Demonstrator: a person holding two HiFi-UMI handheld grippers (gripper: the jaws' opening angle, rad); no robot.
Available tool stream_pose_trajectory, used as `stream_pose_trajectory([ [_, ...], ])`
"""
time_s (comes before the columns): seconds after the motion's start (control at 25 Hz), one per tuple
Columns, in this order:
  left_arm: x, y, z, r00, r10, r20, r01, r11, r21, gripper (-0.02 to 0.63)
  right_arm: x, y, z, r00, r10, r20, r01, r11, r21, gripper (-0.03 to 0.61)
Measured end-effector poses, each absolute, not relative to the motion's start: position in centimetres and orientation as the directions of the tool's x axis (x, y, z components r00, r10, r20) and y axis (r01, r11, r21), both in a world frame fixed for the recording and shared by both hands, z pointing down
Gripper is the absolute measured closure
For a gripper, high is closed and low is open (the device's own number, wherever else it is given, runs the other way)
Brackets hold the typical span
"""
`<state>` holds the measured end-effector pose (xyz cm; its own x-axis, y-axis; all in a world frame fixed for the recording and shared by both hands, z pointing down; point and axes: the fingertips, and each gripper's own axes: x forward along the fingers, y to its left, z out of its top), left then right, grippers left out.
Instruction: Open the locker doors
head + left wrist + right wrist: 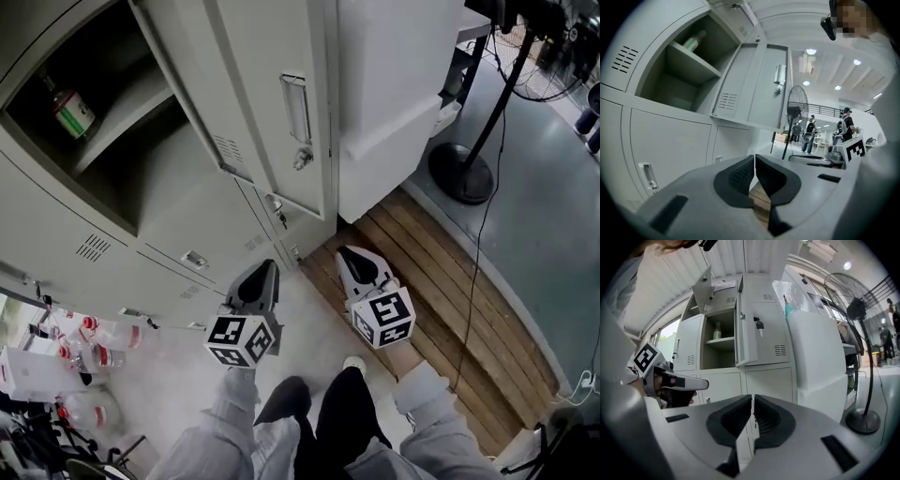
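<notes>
A bank of grey lockers (178, 225) fills the upper left of the head view. One upper door (281, 112) stands swung open, showing a shelf with a bottle (71, 113). The lower doors (195, 260) below it are closed. My left gripper (270, 267) hangs shut and empty a little in front of the lower lockers. Beside it my right gripper (343, 251) is shut too, holding nothing. In the left gripper view the left gripper (754, 157) faces a closed lower door (665, 145). In the right gripper view the right gripper (753, 398) faces the open door (757, 333).
A tall white cabinet (394, 94) stands right of the lockers on wooden planks (450, 300). A pedestal fan's base (459, 173) and cable lie on the floor at right. Several bottles (89, 342) sit on the floor at lower left. People (808, 133) stand far off.
</notes>
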<state>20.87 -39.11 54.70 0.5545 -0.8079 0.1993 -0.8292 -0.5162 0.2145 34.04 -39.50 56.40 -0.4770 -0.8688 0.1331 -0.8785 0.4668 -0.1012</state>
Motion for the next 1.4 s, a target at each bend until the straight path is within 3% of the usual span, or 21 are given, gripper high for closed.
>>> stream_pose_trajectory([
  [0.48, 19.8, -43.6, 60.6, 0.361, -0.897, 0.254, -0.925, -0.312, 0.215, 0.601, 32.9, -46.3, 63.5, -0.569, -0.813, 0.122, -0.817, 0.541, -0.2, 0.575],
  [1.0, 19.8, -47.1, 65.6, 0.287, -0.905, 0.315, -0.95, -0.225, 0.218, 0.6, 32.1, -51.1, 70.8, -0.593, -0.787, 0.17, -0.789, 0.525, -0.32, 0.564],
  [1.4, 17.7, -50.5, 67.2, 0.209, -0.924, 0.321, -0.964, -0.139, 0.227, 0.6, 26.5, -55.7, 72.0, -0.702, -0.702, 0.122, -0.706, 0.661, -0.254, 0.483],
])
